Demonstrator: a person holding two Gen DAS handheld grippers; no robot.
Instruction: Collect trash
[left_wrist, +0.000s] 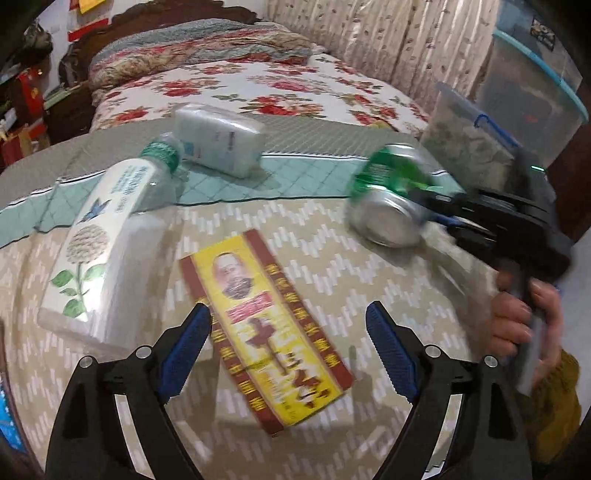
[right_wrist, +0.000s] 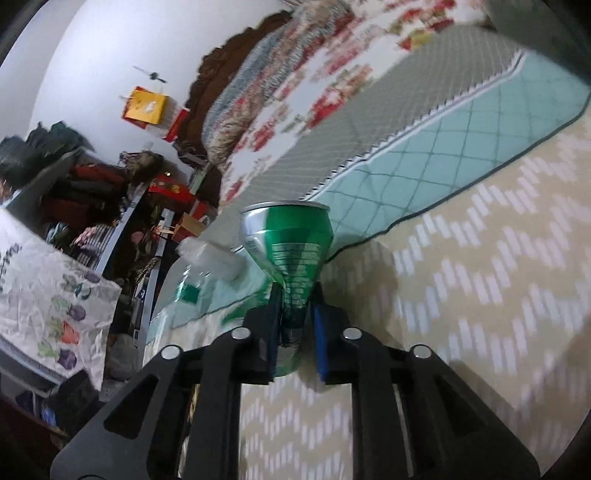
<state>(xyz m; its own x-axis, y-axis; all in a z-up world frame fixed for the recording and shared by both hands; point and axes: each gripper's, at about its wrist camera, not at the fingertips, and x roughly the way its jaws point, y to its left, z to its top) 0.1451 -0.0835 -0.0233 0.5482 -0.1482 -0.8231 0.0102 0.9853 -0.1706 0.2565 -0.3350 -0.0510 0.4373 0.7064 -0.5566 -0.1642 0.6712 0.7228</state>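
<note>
Trash is spread on the bed (left_wrist: 424, 314): green can (right_wrist: 291, 254) is pinched by the right gripper (right_wrist: 295, 328). Yellow box (left_wrist: 266, 328) lies at 12 o'clock between the spread left gripper (left_wrist: 288, 343) fingers, long axis 11-to-5.

A bed (left_wrist: 369, 295) carries the things. On its blanket lie a bottle (left_wrist: 99, 236), a yellow box (left_wrist: 266, 332) and a tissue pack (left_wrist: 218, 136).

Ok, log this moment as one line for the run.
right gripper: shut on green can | left gripper: open above yellow box | plastic bottle, tissue pack: on bed
</note>
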